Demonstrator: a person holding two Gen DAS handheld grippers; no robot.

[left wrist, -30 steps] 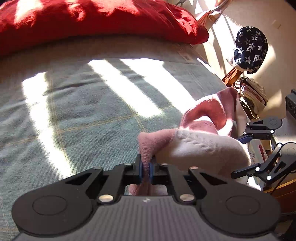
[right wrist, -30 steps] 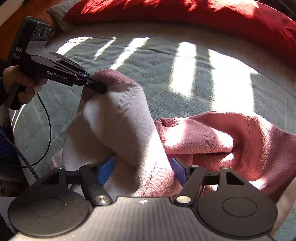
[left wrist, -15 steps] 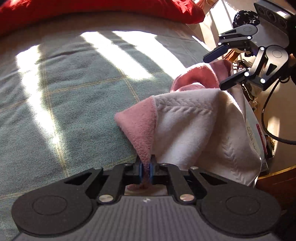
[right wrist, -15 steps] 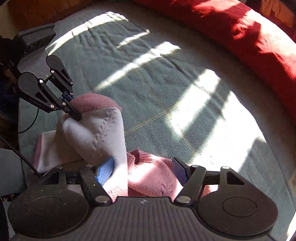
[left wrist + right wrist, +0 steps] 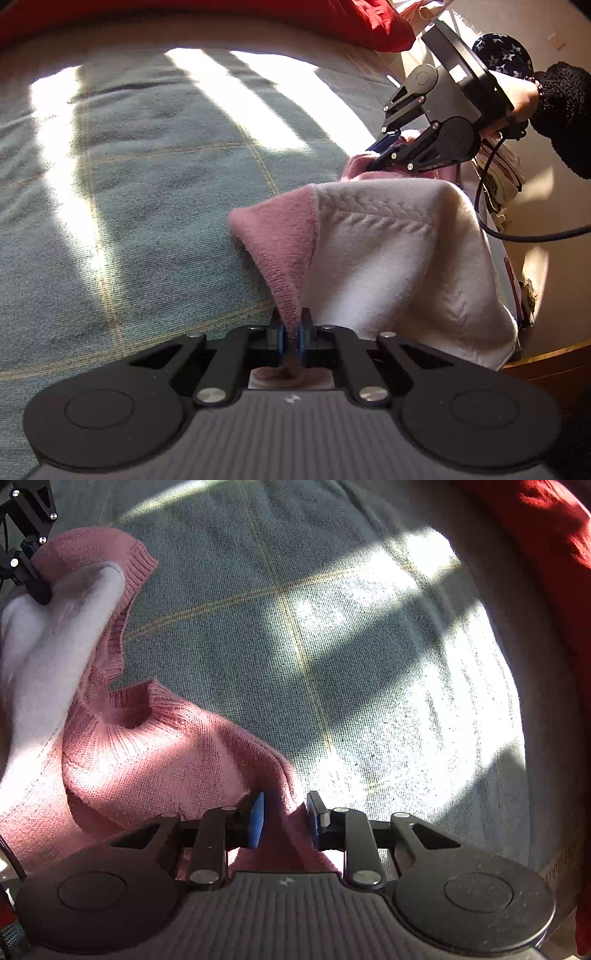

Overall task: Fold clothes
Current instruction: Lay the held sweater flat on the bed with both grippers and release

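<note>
Two handheld black tongs work on a pink and white knitted sweater that lies bunched on a bed covered with a grey-green blanket crossed by thin yellow lines. Bright bands of sunlight fall across the blanket. The left tongs are pressed fully together, pinching a pink ribbed edge of the sweater between their blue pads, so that the cloth rises from them in a taut pink peak with the white cable-knit part draped to its right. The right tongs point down at the bed, and their jaws are closing on a fold of the sweater's pink knit; a narrow gap still shows between each blue pad and the cloth in the right wrist view. In the left wrist view the right tongs appear beyond the sweater at the upper right, held by a hand in a black fuzzy sleeve, with a black cable trailing from them. A red pillow or cover lies along the far edge of the bed, and a dark blue fabric item with white stars sits beyond the bed.
</note>
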